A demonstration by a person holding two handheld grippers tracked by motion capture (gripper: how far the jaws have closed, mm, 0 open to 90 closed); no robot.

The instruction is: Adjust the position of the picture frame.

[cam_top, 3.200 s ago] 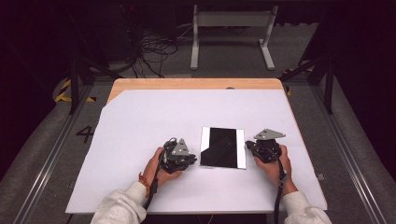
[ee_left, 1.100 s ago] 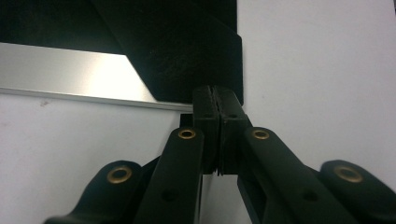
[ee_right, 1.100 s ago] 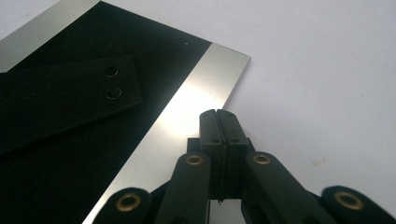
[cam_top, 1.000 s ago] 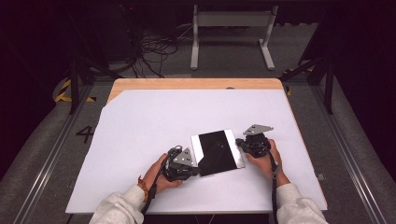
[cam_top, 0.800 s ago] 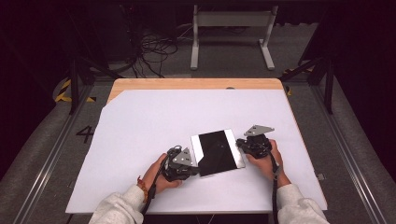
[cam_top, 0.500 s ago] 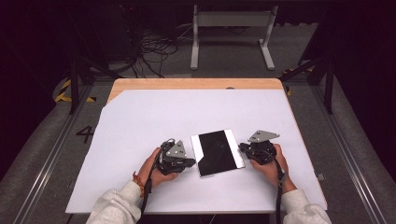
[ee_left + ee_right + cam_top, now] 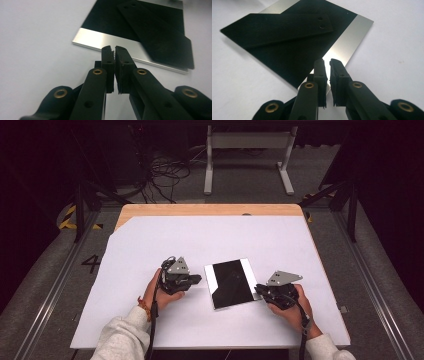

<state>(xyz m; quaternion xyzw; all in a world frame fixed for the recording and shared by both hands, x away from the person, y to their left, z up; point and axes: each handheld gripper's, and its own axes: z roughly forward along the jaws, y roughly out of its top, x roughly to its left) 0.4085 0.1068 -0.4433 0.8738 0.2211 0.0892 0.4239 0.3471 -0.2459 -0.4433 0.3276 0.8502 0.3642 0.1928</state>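
Nearest the person, both forearms come in over the white counter (image 7: pixel 280 240), one gripper on each side of the tablet (image 7: pixel 231 283), which serves here as the landmark. The tablet lies flat on the counter, a dark glossy rectangle with a silver band along each short edge, set slightly askew. Its long axis runs roughly from one gripper toward the other.

The left gripper (image 7: pixel 196 279) sits just off the tablet's left silver edge, pointing at it with a narrow strip of bare counter between. In the left gripper view its jaws stand clenched almost pad to pad with nothing between them (image 7: pixel 114 53), and the near silver band lies just ahead of the tips.

The right gripper (image 7: pixel 258 290) is at the tablet's near right corner, its tips at or over the edge. In the right gripper view its jaws (image 7: pixel 326 65) have just been opening a little and show a thin slit, empty, hanging over the silver band without gripping it. Whether the tips touch the surface cannot be told.

The right gripper looks the nearer of the two. Any push or pinch would come in along the long axis from either end, and the thin edge lying flush on the counter gives little to catch.

Beyond the tablet the white sheet is bare up to the wooden strip (image 7: pixel 210 209) at the far edge.
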